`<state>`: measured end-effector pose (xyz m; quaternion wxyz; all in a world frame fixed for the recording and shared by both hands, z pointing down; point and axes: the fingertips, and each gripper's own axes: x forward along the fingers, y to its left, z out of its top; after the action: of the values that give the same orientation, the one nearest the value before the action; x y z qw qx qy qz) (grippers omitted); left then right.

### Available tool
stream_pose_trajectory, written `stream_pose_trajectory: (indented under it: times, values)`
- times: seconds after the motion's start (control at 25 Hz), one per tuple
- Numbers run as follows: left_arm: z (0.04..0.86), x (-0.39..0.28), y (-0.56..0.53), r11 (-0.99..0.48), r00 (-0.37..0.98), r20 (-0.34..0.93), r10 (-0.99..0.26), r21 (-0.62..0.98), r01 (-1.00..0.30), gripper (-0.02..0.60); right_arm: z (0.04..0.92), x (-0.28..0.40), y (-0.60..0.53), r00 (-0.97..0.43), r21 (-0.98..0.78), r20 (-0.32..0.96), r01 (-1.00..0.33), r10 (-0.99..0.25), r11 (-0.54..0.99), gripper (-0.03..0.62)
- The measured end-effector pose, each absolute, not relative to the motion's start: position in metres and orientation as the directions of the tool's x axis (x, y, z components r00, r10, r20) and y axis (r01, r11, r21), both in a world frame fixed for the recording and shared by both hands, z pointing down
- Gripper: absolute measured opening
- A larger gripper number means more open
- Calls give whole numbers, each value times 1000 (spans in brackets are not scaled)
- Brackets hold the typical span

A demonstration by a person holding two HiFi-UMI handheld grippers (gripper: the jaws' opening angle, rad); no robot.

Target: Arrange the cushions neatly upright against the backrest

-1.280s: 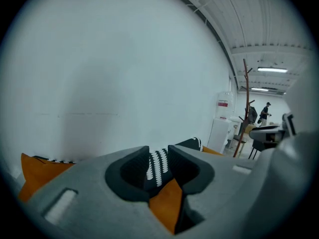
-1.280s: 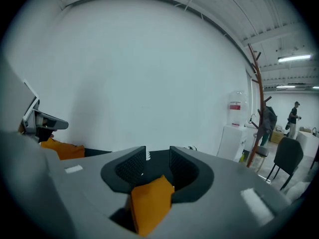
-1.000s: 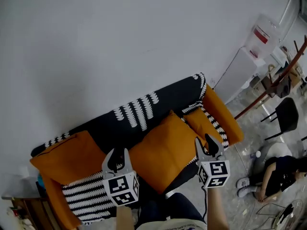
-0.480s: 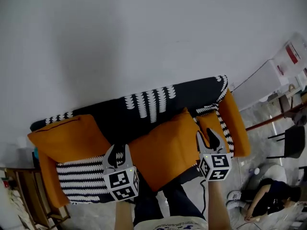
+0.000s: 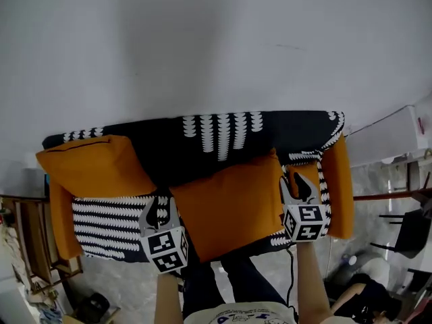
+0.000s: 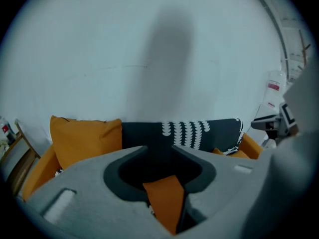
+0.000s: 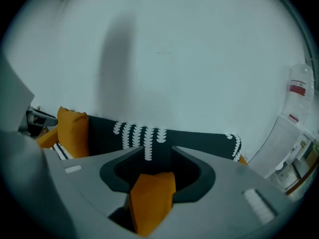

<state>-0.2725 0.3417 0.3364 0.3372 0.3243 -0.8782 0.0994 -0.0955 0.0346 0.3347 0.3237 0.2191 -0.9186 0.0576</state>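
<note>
Finding: I have both grippers over the near edge of the sofa (image 5: 108, 225), flanking the middle cushion (image 5: 226, 204). Left gripper (image 5: 160, 205): jaws apart, and they have just been opening. A strip of orange cushion shows in the gap, but I judge the pads are not pressing on it. Right gripper (image 5: 295, 181): jaws likewise apart, orange fabric in the gap, no pinch evident.

Cushions: the left cushion (image 5: 91, 166) stands upright against the backrest (image 5: 169, 144) at the far left. The middle cushion leans on the backrest but sits skewed, with one corner hanging past the sofa's near edge. The right cushion (image 5: 305, 169) is tucked by the right armrest (image 5: 339, 181), partly hidden behind my right gripper.

Step in hand, as I judge it: taking hold of the middle cushion by its two sides. To do it well I should take a deep bite of fabric on each side at matching height, close both together and lift evenly. Then I seat the bottom edge in the crease and square it with the left cushion. A shallow pinch would likely slip
</note>
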Motion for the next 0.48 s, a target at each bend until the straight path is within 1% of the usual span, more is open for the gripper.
stream_pose_trajectory:
  times: [0.16, 0.32, 0.48]
  values:
    - [370, -266, 346, 811, -554, 709, -437, 44, -584, 155, 369, -97, 17, -677, 27, 668, -392, -308, 920, 176]
    - [411, -263, 352, 842, -536, 759, -369, 29, -539, 167, 407, -100, 1, -645, 13, 715, -373, -270, 928, 178]
    - [452, -261, 354, 859, -498, 802, -329, 36, -510, 174, 443, -106, -15, -622, 10, 746, -348, -238, 938, 184]
